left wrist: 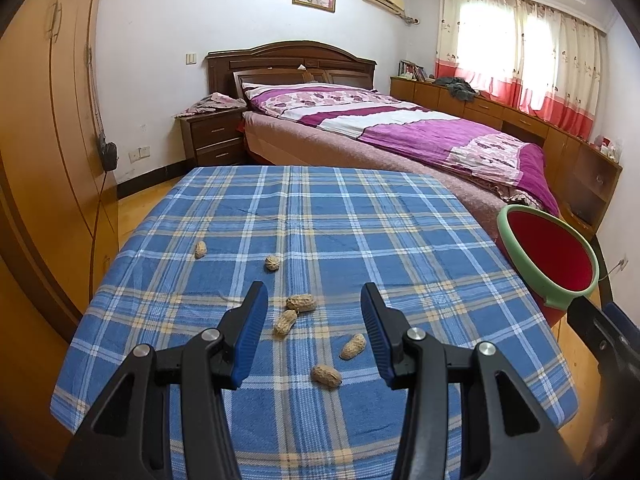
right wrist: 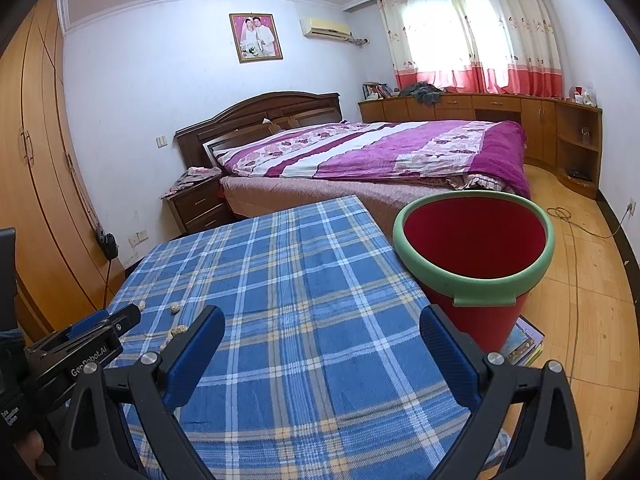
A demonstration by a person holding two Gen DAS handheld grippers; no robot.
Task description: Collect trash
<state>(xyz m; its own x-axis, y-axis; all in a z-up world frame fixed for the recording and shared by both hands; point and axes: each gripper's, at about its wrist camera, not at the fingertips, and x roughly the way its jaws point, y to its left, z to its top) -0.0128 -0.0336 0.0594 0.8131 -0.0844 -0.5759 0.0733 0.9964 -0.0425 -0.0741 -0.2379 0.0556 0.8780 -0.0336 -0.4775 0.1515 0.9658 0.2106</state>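
The left claw (left wrist: 314, 308) hangs wide open and empty just above the blue checked cloth (left wrist: 400, 232) that covers the table, with two peanuts (left wrist: 301, 303) lying touching each other between its fingertips. The right claw (right wrist: 322, 334) is also spread wide and holds nothing; it hovers over a bare stretch of the cloth beside the red bin (right wrist: 474, 272).

Six peanuts in their shells are scattered over the left part of the cloth. Two more (left wrist: 353, 346) lie nearer the camera, and two (left wrist: 272, 263) sit farther out, apart from each other. These look like the trash to be collected, and none has been picked up yet, so the task seems to be at its start.

To do the pickup well, the left claw would best settle on one shell only. The touching pair is awkward, since closing on both could squirt one away. Coming straight down with the pads on either side of a shell's narrow waist should give a firm hold. A light squeeze is probably enough, because the shells likely crack easily, and the soft cloth could bunch up if the fingertips dig in.

The bin stands past the table's right edge, with a pale green rim (right wrist: 436, 282). What shows of its inside looks empty, though the bottom is out of sight.
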